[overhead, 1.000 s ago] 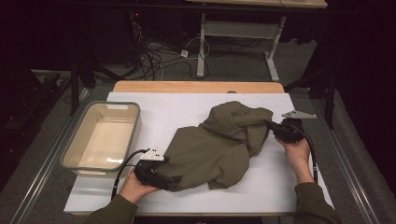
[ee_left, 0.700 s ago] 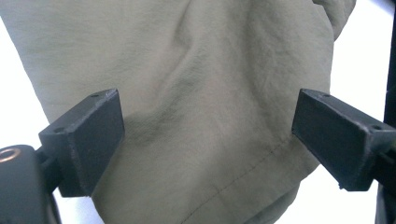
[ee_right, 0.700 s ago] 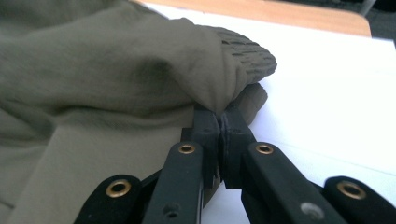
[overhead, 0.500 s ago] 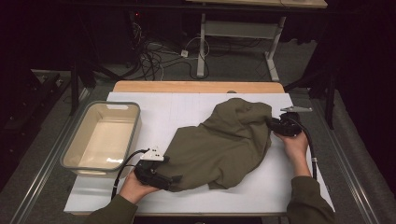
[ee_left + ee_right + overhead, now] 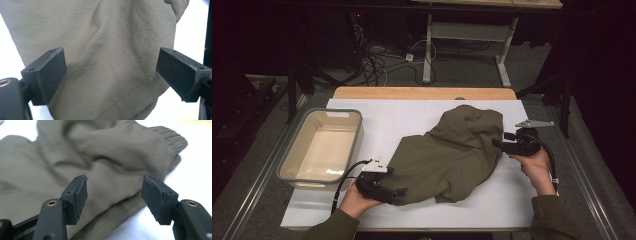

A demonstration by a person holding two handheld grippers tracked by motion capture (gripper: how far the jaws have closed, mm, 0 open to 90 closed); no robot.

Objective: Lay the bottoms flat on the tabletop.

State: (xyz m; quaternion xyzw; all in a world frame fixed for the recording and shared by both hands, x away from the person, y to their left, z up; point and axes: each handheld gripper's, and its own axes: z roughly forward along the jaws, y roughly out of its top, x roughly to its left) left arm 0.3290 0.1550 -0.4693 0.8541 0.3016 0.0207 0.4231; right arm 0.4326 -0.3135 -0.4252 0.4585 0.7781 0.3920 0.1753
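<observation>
An olive green garment [image 5: 452,155] lies crumpled on the white table cover [image 5: 377,117], with its ribbed cuff [image 5: 172,137] at the far side in the right gripper view. My left gripper [image 5: 399,192] rests at the garment's near left edge. Its jaws stand wide apart over the fabric [image 5: 112,50] without pressing it. My right gripper [image 5: 498,144] is at the garment's right edge, open. Its jaws have just been opening, and the folded fabric [image 5: 112,177] lies loose between and beyond them, touched by neither pad.
A beige plastic bin [image 5: 356,137] stands at the left of the table, nothing in it. A wooden board edge [image 5: 422,93] runs along the back. Cables [image 5: 382,65] and a metal stand [image 5: 467,30] are on the floor beyond.
The right gripper carried the garment's right edge leftward, let it go and drew back to the right. The fabric now lies folded over. The left gripper stayed put.
</observation>
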